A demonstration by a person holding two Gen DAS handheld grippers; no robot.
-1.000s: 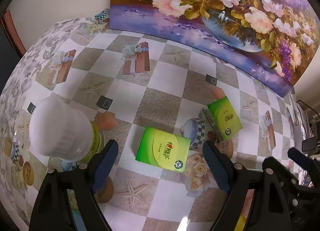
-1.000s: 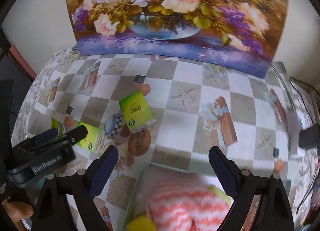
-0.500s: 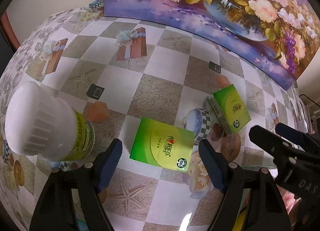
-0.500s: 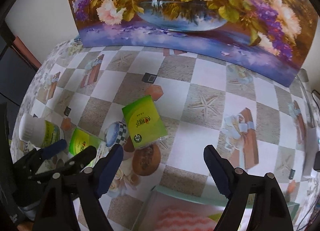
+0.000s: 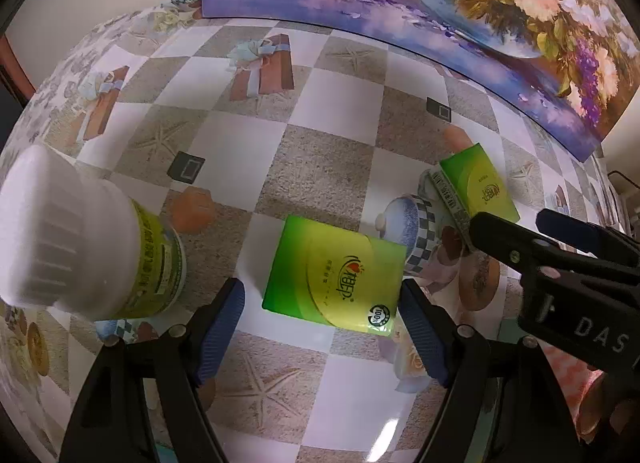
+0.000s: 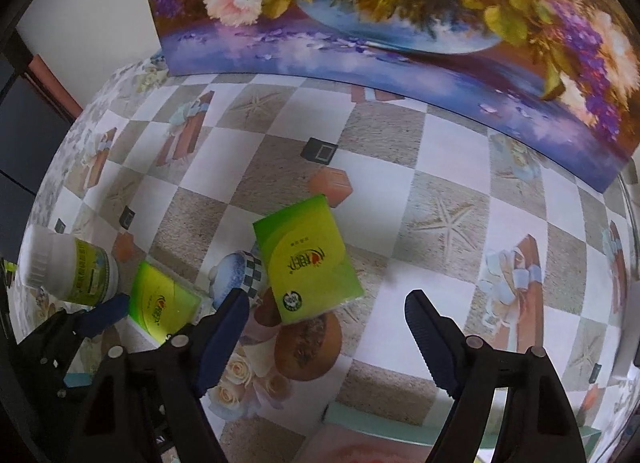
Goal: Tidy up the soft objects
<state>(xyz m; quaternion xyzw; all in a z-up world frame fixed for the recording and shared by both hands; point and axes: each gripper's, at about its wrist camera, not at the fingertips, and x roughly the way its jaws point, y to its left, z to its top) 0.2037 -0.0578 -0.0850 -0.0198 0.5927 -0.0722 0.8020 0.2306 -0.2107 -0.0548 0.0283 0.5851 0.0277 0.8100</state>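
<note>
We had both tongs over the checked table, each aimed at a green tissue pack. The left gripper stood spread with the near pack lying flat between its pads, not touched; its jaws had just narrowed a little. The right gripper was likewise spread, jaws also just narrowed, with the far pack lying mostly ahead of its left pad, nothing pinched.

Handling, as we judged it: the packs looked light, soft under a slick glossy wrap, likely to dent and slide on the smooth cloth. We would take each across its short sides, low and square, with modest squeeze.

The left view alone showed the far pack's barcoded side and the right gripper close over it. The right view alone showed a tray edge at the bottom. The white bottle stood just left of the near pack.
</note>
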